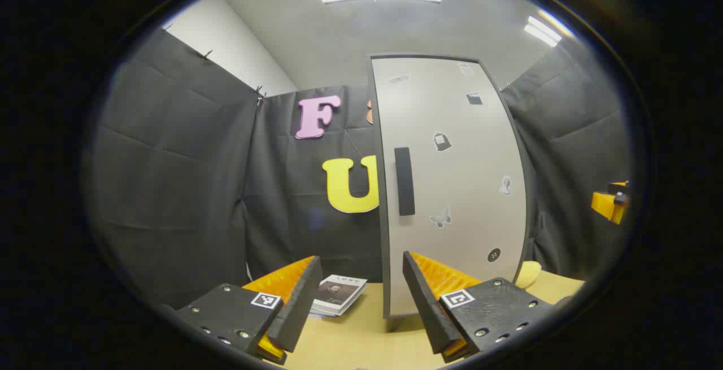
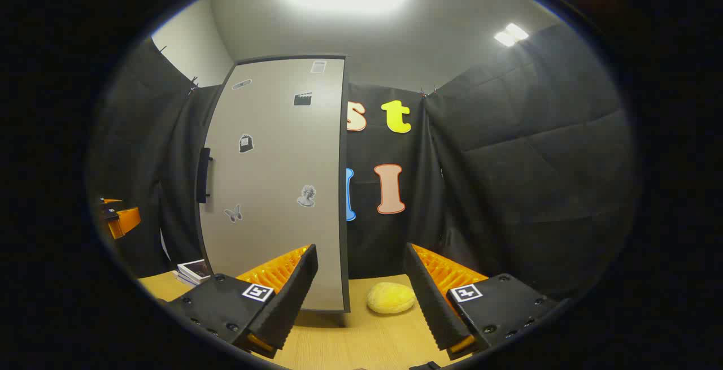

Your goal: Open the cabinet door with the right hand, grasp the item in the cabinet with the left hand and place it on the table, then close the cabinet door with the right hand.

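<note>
A tall grey cabinet (image 1: 457, 189) stands on the wooden table (image 1: 361, 342), its door shut and dotted with small stickers. A dark vertical handle (image 1: 404, 181) sits near the door's left edge; in the right gripper view the handle (image 2: 203, 175) is at the cabinet's (image 2: 277, 189) left side. My left gripper (image 1: 361, 308) is open in front of the door's lower left corner, holding nothing. My right gripper (image 2: 361, 296) is open, level with the cabinet's right edge. The other gripper (image 1: 610, 203) shows at the far right of the left gripper view, and another (image 2: 118, 217) at the far left of the right gripper view.
A small stack of booklets (image 1: 339, 294) lies on the table left of the cabinet, seen also as booklets (image 2: 195, 271). A yellow rounded lump (image 2: 391, 297) rests on the table right of the cabinet, peeking out as a lump (image 1: 528, 274). Black cloth walls close the booth.
</note>
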A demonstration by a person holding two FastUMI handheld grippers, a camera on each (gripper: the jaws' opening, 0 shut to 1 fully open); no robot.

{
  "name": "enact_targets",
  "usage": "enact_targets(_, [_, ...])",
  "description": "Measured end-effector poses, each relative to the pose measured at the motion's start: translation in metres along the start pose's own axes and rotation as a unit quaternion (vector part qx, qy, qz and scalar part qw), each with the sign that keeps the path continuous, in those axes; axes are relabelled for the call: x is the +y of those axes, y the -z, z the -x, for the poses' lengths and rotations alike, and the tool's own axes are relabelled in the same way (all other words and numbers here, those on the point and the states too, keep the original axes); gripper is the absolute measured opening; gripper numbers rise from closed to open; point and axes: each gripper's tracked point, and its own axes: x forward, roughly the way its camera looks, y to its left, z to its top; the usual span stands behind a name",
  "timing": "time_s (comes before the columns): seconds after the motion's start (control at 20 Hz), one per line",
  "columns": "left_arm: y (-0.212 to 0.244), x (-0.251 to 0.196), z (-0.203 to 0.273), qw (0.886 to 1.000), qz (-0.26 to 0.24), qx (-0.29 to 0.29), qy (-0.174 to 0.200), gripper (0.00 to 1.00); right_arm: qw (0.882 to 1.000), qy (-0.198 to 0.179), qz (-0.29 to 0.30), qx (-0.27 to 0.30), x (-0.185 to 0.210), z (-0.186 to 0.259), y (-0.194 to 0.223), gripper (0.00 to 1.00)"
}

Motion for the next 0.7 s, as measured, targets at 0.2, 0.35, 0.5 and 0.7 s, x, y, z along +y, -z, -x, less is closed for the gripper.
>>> enact_targets(0.2, [-0.001,0.009,0.006,1.000,-0.002,0.000,-0.011,0.87,1.000,-0.006,-0.005,0.006,0.005,-0.001,0.004,0.98])
enact_targets(0.35, [-0.004,0.013,0.010,1.000,0.000,-0.004,-0.017,0.87,1.000,-0.011,-0.004,0.004,0.008,-0.001,0.002,0.98])
enact_targets(0.5, [-0.004,0.013,0.013,1.000,-0.001,-0.001,-0.019,0.87,1.000,-0.012,-0.004,-0.001,0.007,0.002,-0.001,0.97])
enact_targets(0.7, [-0.010,0.012,0.018,1.000,0.001,-0.008,-0.021,0.87,1.000,-0.014,-0.005,0.000,0.006,0.005,-0.002,0.98])
